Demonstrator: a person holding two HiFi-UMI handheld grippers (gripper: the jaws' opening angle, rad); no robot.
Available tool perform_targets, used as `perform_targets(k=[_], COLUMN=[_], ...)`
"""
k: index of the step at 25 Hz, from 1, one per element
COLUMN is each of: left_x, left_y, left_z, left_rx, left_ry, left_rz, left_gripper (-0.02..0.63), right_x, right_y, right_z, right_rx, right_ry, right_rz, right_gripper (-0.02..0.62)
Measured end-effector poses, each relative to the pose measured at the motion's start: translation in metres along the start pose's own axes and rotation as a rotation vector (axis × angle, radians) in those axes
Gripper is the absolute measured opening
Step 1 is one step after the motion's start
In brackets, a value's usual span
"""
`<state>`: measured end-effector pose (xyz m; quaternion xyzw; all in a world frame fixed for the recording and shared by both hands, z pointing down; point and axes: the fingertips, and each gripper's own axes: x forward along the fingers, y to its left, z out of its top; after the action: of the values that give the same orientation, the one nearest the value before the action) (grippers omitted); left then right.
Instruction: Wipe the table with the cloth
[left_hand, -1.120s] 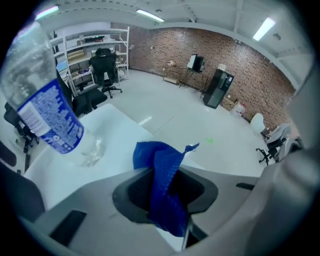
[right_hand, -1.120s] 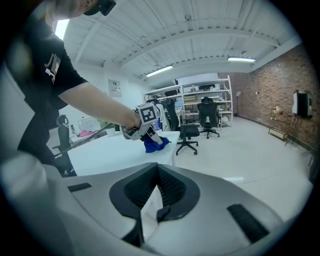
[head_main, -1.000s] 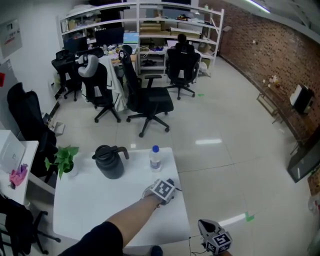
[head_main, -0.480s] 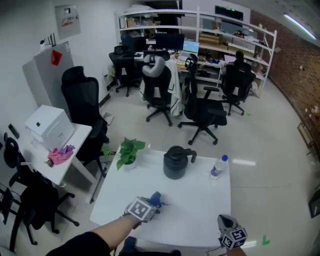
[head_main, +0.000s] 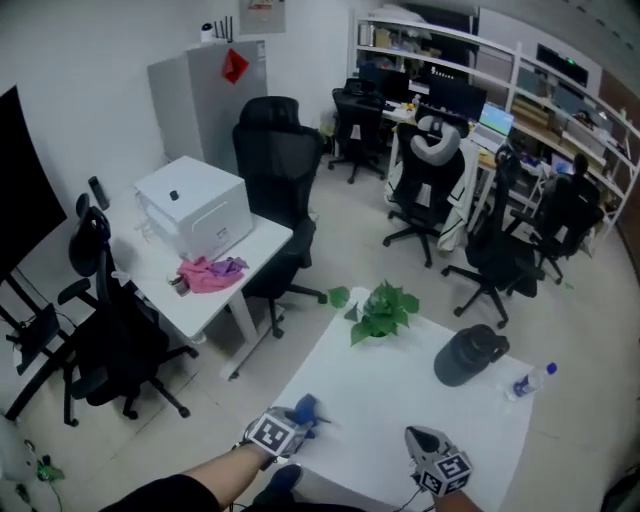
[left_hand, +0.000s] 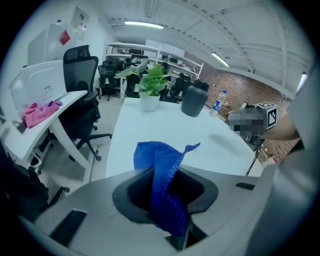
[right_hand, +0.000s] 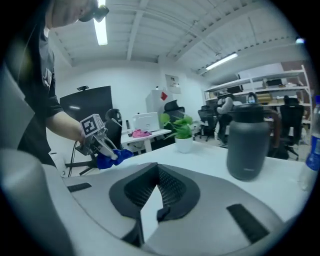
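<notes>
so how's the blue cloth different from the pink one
The blue cloth is pinched between the jaws of the left gripper over the white table; the pink cloth lies loose on the side desk. The blue one is bunched narrow, the pink one spreads out. Both are crumpled fabric.

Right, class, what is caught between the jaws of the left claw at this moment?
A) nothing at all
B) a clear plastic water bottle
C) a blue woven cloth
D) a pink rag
C: in the left gripper view, the blue woven cloth runs down between the jaws of the left claw, which are closed on it.
</notes>
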<state>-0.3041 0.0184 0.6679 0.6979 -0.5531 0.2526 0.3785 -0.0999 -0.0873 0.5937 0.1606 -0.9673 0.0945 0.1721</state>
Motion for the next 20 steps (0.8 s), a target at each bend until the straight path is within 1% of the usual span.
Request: perform_targets(k=[4, 6, 8, 10, 12, 14, 16, 17, 18, 20], left_x=[-0.017, -0.021, -0.018, -0.012, -0.008, -0.004, -0.002, -0.001, -0.002, -0.004], left_y=[0.049, 0.065, 0.072, 0.073, 0.075, 0.077, 0.074, 0.07, 0.065, 0.054], left_z=[-0.035, -0.052, -0.069, -0.08, -0.082, -0.08, -0.079, -0.078, -0.076, -0.066], left_rx=[-0.044, -0.065, -0.069, -0.033, 0.017, 0.035, 0.053, 0.061, 0.064, 0.057], left_ry=[-0.028, -0.04, -0.029, -0.022, -0.026, -0.014, 0.011, 0.02, 0.024, 0.01], left_rz=[0.035, 0.057, 0.062, 0.062, 0.079, 0.084, 0.07, 0.055, 0.036, -0.003], left_gripper=[0.109, 0.109, 0.11, 0.114, 0.115, 0.117, 0.127, 0.142, 0.171, 0.296], right_x=[0.086, 0.114, 0.13, 0.14, 0.145, 0.147, 0.143, 0.139, 0.135, 0.124], right_y=[0.064, 0.092, 0.114, 0.127, 0.133, 0.132, 0.128, 0.125, 0.121, 0.11], right_z=[0.013, 0.013, 0.012, 0.009, 0.007, 0.004, 0.001, 0.001, 0.002, 0.004], right_rx=[-0.051, -0.075, -0.098, -0.113, -0.119, -0.12, -0.115, -0.11, -0.106, -0.098], right_ry=[0.022, 0.041, 0.062, 0.078, 0.088, 0.094, 0.096, 0.094, 0.09, 0.077], right_rz=[0.144, 0.207, 0.256, 0.283, 0.29, 0.287, 0.274, 0.265, 0.255, 0.233], right_gripper=[0.014, 0.014, 0.014, 0.014, 0.014, 0.014, 0.014, 0.014, 0.014, 0.014])
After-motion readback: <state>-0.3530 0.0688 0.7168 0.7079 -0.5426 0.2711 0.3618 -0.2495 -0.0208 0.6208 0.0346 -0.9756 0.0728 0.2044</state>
